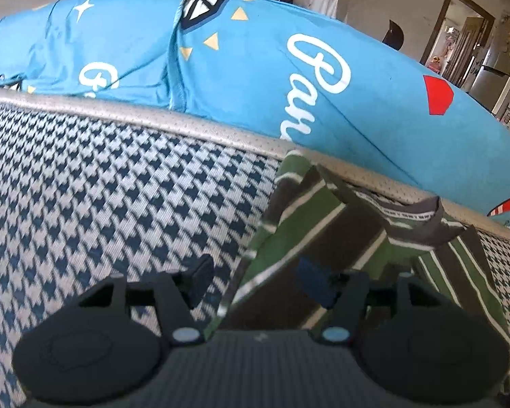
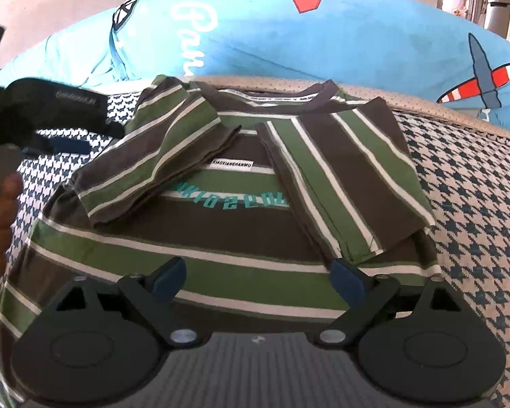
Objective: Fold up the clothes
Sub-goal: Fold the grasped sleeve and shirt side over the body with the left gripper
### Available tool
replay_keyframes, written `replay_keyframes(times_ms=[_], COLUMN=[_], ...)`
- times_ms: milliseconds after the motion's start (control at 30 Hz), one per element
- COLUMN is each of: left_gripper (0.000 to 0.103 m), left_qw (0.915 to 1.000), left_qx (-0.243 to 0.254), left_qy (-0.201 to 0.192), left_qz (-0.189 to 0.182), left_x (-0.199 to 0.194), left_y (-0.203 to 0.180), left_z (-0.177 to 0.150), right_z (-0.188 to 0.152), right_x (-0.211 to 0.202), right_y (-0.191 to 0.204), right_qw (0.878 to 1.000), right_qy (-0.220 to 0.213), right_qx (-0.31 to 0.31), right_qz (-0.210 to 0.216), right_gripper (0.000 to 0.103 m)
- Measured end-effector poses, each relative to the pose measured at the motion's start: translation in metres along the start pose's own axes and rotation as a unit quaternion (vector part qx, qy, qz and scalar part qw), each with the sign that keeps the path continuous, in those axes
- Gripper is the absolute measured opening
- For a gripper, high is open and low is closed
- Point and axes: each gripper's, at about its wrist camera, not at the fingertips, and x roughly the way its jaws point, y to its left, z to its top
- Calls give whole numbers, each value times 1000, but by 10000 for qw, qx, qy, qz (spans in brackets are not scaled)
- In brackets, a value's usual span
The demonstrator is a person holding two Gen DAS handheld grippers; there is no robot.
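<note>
A green, brown and white striped T-shirt (image 2: 241, 210) lies flat on the houndstooth cover (image 2: 476, 183), collar toward the far blue pillow (image 2: 323, 34), with both sleeves folded in over its chest. The right gripper (image 2: 258, 272) hovers over the shirt's near hem with jaws spread wide and nothing between them. The left gripper (image 1: 255, 275), at the shirt's left edge, stands parted; its blurred right pad seems clear of the cloth.

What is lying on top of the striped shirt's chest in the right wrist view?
Both sleeves are folded inward onto the striped shirt: the left-side sleeve and the right-side sleeve. They cover its sides; the white label and teal lettering show between.
</note>
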Motion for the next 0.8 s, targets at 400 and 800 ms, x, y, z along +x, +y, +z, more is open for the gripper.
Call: replay_keyframes(times_ms=[400, 800], left_gripper=[62, 32], left_qw=[9992, 9963], left_qx=[340, 499], left_qy=[-154, -249], left_qz=[112, 660], left_x=[30, 45], left_y=[-5, 3], left_z=[19, 28], right_z=[-2, -2], right_x=[7, 12], right_y=[4, 7], right_qw=[9998, 9993], right_qy=[66, 10], right_qx=[-188, -377], right_qz=[-21, -42], right_gripper=[93, 95])
